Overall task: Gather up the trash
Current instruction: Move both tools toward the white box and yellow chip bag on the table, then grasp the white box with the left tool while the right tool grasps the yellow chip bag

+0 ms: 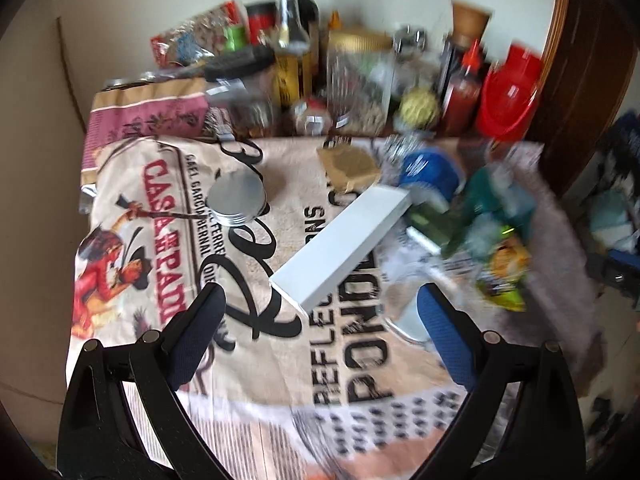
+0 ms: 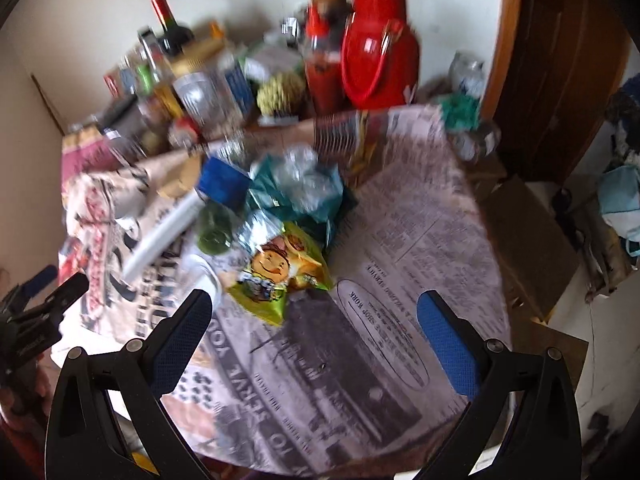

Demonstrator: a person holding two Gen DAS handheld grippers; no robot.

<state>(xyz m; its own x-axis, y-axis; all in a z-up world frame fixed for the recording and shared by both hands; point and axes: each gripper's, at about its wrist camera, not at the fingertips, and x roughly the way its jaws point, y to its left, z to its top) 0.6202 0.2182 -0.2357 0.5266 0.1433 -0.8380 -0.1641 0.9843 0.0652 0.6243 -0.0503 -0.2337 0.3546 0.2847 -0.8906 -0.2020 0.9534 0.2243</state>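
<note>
Left gripper (image 1: 320,312) hovers over the printed tablecloth (image 1: 200,280) with its jaws wide apart and nothing between them. Just ahead of its tips lies a long white box (image 1: 340,248), slanting away to the right. Ahead and to the left sits a round metal lid (image 1: 237,199); farther ahead and right are a blue cup (image 1: 430,172) and a heap of crumpled wrappers (image 1: 496,216), with bottles and jars crowded at the table's far edge.

Right gripper (image 2: 316,312) is likewise spread open and empty above the cloth. Directly ahead, near its left finger, lies a yellow-green snack bag (image 2: 280,272), and beyond it a teal wrapper (image 2: 296,188) with crumpled clear plastic. No bin or bag shows in either view, and all this litter lies untouched, so collection looks barely started.
</note>
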